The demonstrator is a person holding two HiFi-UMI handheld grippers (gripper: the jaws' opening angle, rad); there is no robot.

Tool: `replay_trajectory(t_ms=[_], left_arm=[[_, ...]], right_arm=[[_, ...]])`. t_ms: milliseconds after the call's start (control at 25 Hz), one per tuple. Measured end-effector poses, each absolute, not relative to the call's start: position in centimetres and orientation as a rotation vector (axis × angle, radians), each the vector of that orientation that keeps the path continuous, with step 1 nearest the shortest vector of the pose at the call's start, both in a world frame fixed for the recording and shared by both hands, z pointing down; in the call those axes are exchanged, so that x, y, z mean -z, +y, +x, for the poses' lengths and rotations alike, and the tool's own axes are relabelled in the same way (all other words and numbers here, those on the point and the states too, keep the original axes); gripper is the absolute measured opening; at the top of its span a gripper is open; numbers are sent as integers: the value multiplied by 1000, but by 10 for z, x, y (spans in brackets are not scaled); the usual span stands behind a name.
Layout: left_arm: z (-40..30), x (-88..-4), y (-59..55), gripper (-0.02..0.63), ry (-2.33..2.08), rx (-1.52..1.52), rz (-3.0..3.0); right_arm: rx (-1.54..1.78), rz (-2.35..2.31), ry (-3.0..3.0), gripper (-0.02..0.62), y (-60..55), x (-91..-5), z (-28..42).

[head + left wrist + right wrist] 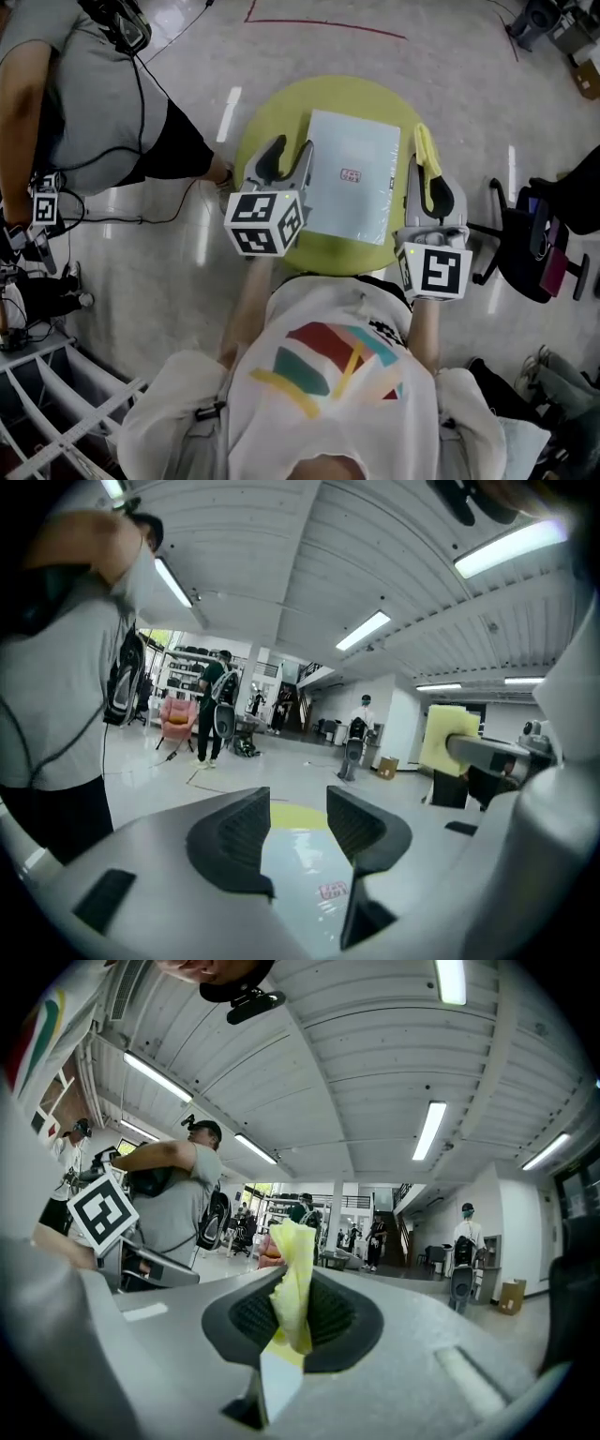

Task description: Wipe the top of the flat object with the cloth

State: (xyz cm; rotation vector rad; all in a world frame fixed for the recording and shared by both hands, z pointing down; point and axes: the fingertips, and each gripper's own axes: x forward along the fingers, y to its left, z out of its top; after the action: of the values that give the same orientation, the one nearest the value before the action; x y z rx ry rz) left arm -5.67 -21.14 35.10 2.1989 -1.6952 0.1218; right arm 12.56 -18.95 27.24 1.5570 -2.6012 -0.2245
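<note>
Inspection at this moment: the flat object (352, 187), a pale rectangular slab with a small red mark near its middle, lies flat on the round yellow-green tabletop (281, 112), directly ahead of the person. The left tongs (292, 150) stand spread at the object's left edge. The left gripper view shows the glossy top (305, 874) between and below the two pads, which press on nothing; whether a jaw touches the edge cannot be told. The right tongs (429, 187) are closed on a yellow cloth (427, 150), held just off the object's right edge and above the tabletop. The right gripper view confirms the cloth (295, 1279) is pinched between the pads and stands up in a loose fold beyond them. Assessment: wiping has not begun, as the cloth is not on the top. Recommended for the step in hand: bring the right tongs over the object and tip them down so the free fold, not the hard jaws, meets the surface. Sweep in overlapping passes from one edge to the other with light pressure. The slab looks light and slick, so the left tongs would do well to steady its near-left edge against sliding.
</note>
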Motion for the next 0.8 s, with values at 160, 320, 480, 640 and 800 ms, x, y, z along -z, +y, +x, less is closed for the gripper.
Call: replay_trajectory(t_ms=[160, 320, 480, 640, 800], left_arm=[[-56, -402, -206, 175, -1620, -242, 2116], [-55, -455, -195, 175, -1541, -353, 2013], [-56, -498, -179, 175, -1461, -451, 1906], [-62, -522, -173, 172, -1427, -490, 1834], [-67, -537, -167, 159, -1395, -511, 1782]], right_arm=[[211, 1537, -2598, 29, -188, -277, 123], [198, 1523, -2596, 29, -187, -282, 120], [175, 1517, -2596, 31, -184, -286, 119], [162, 1516, -2592, 31, -185, -289, 118], [156, 1517, -2586, 31, -184, -289, 119]])
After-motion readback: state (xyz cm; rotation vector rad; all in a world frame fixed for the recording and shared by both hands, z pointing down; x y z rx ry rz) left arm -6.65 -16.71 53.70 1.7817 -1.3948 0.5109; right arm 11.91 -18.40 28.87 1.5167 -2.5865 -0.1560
